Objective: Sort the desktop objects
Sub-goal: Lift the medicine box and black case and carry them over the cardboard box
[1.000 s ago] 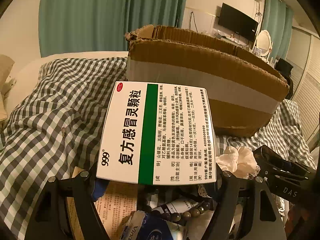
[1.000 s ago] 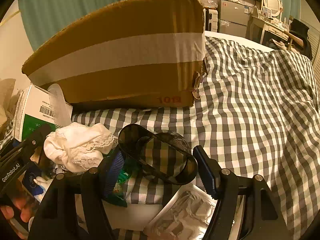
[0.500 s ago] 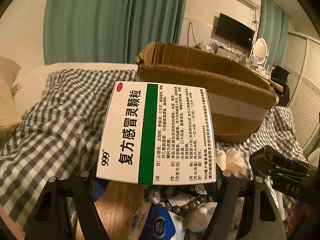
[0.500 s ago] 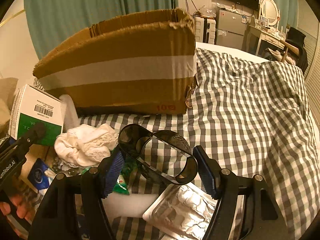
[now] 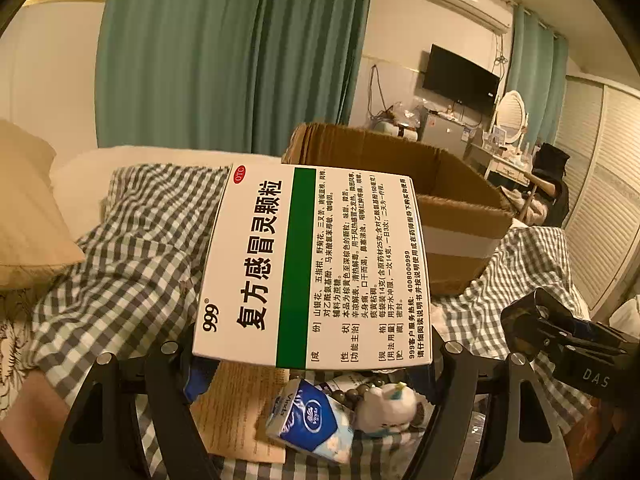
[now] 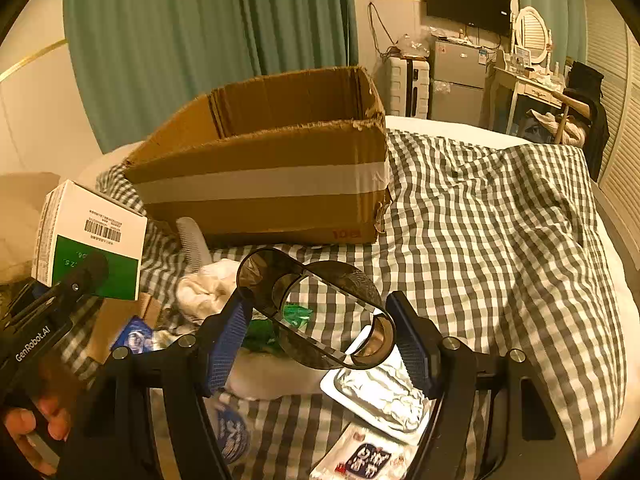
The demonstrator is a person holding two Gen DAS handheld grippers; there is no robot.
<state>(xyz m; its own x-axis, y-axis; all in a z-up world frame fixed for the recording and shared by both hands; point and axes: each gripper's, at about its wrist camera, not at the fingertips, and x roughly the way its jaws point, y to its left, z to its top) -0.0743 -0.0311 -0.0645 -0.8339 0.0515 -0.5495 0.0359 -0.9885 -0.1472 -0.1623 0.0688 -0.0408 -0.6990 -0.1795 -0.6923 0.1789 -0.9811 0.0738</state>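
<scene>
White medicine box (image 5: pixel 312 268) with a green stripe and black print; brown cardboard box (image 6: pixel 264 176) banded in pale tape; grey-and-white checked bedcover (image 6: pixel 500 220); teal curtains (image 5: pixel 232 52); blue-and-white tissue pack (image 5: pixel 312 420); dark smoky translucent holder (image 6: pixel 316 308); silver foil blister pack (image 6: pixel 384 392)

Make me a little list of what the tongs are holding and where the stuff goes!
left tongs: shut on medicine box
right tongs: shut on dark holder
carton: open, on the checked cloth, beyond both tongs
left on cloth: tissue pack, foil pack, white cloth
</scene>
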